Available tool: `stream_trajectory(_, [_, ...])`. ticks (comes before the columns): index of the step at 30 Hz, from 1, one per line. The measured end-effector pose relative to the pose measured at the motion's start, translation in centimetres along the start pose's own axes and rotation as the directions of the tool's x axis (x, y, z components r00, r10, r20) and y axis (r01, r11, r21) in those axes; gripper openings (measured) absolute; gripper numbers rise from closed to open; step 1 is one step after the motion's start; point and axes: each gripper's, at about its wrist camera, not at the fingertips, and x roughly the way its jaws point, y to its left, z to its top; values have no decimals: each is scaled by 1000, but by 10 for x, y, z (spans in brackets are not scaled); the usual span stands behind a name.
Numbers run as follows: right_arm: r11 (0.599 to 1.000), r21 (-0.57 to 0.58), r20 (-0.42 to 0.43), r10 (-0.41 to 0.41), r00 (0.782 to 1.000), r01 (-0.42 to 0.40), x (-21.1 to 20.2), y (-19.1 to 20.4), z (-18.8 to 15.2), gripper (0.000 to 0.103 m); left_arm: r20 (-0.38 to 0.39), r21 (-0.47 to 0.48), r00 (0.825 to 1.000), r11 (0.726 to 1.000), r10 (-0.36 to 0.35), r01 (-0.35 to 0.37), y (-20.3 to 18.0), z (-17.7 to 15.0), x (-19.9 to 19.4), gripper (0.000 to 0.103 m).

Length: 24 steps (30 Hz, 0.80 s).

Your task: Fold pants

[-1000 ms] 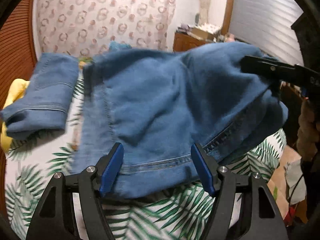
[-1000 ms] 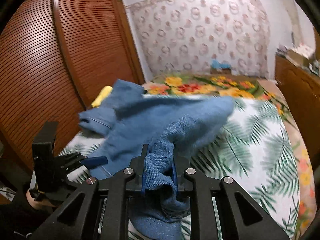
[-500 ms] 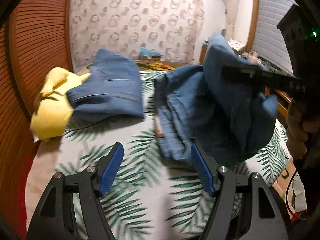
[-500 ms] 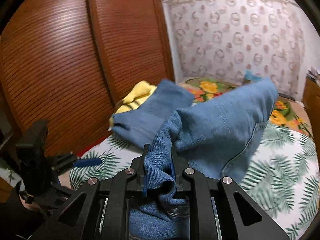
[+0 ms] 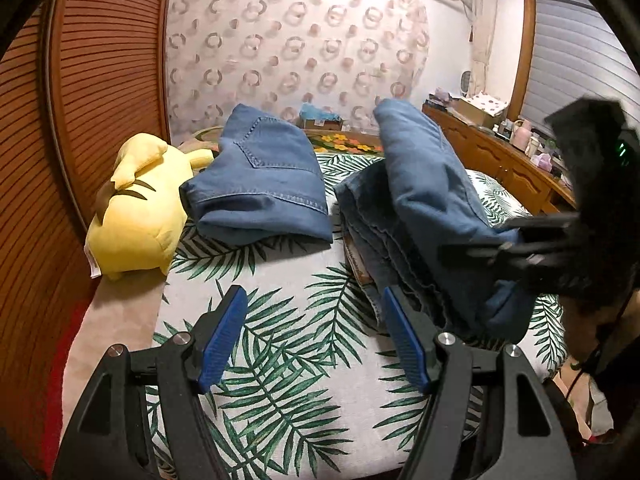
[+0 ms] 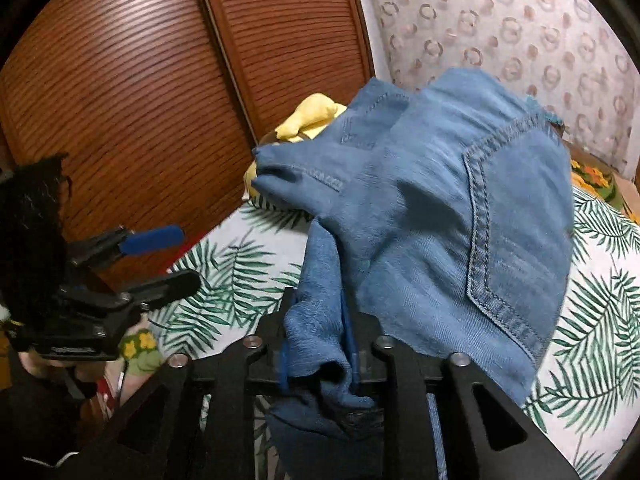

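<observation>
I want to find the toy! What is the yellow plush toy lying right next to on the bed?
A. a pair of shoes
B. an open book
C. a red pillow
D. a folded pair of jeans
D: in the left wrist view the yellow plush toy lies on the bed right beside the folded jeans, by the wooden wardrobe doors.

- Two pairs of blue jeans: one folded pair [image 5: 260,184]; one pair [image 5: 424,216] partly draped, a bunch of its cloth between the opening jaws of the right gripper [image 6: 318,344]
- One yellow plush toy [image 5: 136,216]
- Two grippers, counting the left gripper [image 5: 312,336]
- One bed with a palm-leaf sheet [image 5: 288,392]
</observation>
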Motion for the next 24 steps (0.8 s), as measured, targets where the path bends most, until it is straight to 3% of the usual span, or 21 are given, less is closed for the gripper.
stream_trajectory(5, [998, -57, 93, -35, 995, 41, -53, 13, 13, 46, 18, 9, 1000, 1000, -15, 15, -4, 6, -1, 71])
stream_trajectory(10, [987, -72, 161, -133, 978, 146, -84, -3, 15, 53, 37, 30, 998, 999, -45, 44, -17, 16, 0, 71])
stream_trajectory(16, [966, -27, 127, -253, 959, 258, -62, -34, 20, 55, 20, 39, 994, 993, -111, 110, -36, 29, 21, 71])
stream_trajectory(21, [954, 21, 91, -301, 949, 300, -32, -53, 42, 56, -22, 54, 990, 988, -142, 143, -49, 37, 47, 70])
stream_trajectory(24, [960, 54, 55, -279, 959, 276, 2, -69, 61, 56, -76, 57, 984, 985, -159, 164, -49, 34, 62, 61])
